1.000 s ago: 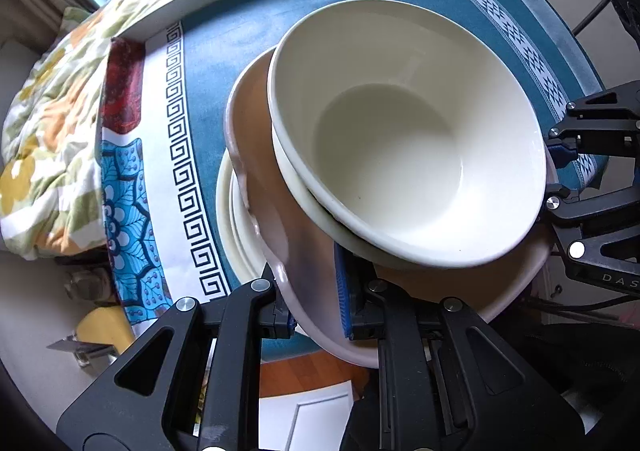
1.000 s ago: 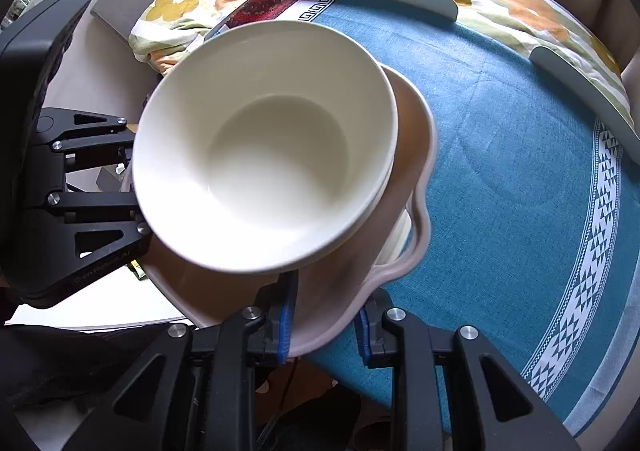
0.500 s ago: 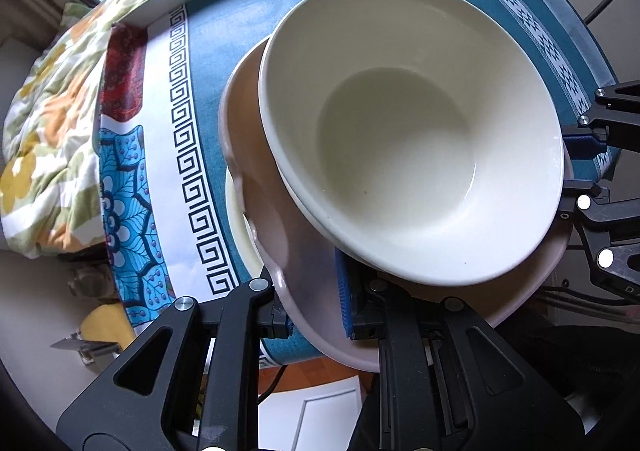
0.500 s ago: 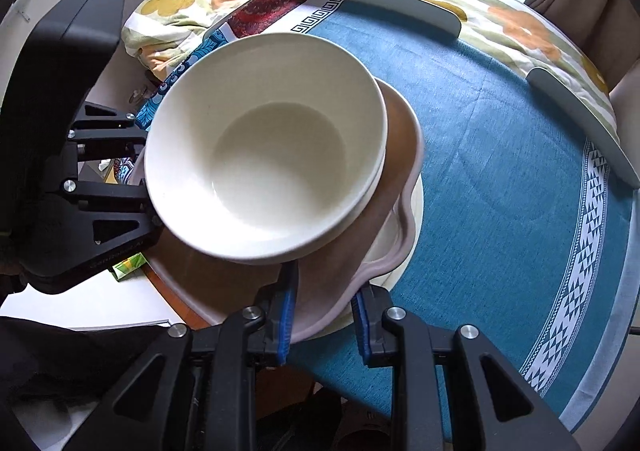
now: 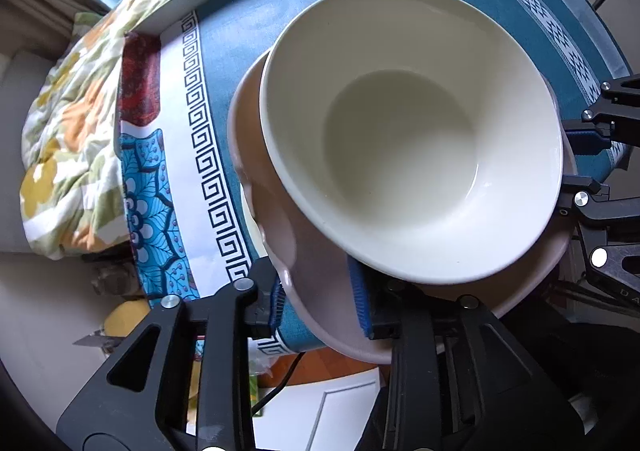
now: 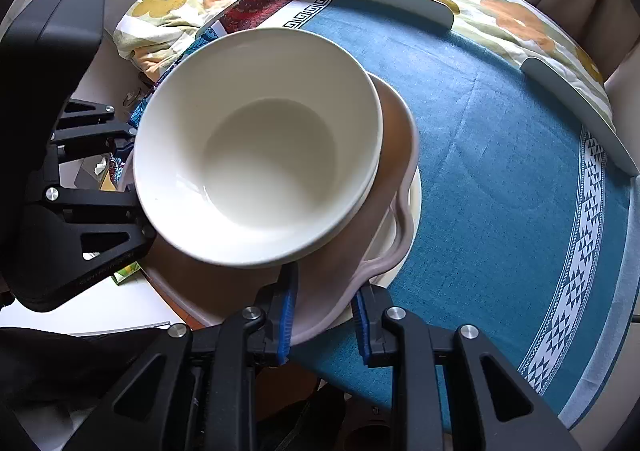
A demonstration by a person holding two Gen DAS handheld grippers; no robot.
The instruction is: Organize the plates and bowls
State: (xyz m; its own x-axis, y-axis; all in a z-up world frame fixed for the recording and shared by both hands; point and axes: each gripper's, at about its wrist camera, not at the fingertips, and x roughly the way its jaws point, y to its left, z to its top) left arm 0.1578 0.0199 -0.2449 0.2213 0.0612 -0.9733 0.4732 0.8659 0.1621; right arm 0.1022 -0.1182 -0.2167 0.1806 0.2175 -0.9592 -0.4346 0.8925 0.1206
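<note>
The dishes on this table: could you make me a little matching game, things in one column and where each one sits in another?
Things:
1. cream bowl
2. pinkish wavy-edged plate
3. white plate
4. blue tablecloth

Places:
A. at the bottom of the stack, only its edge peeking out
B. spread over the table
C. on top of the stack
D. rim between the fingers of both grippers

Pairs: 1-C, 2-D, 3-A, 4-B
</note>
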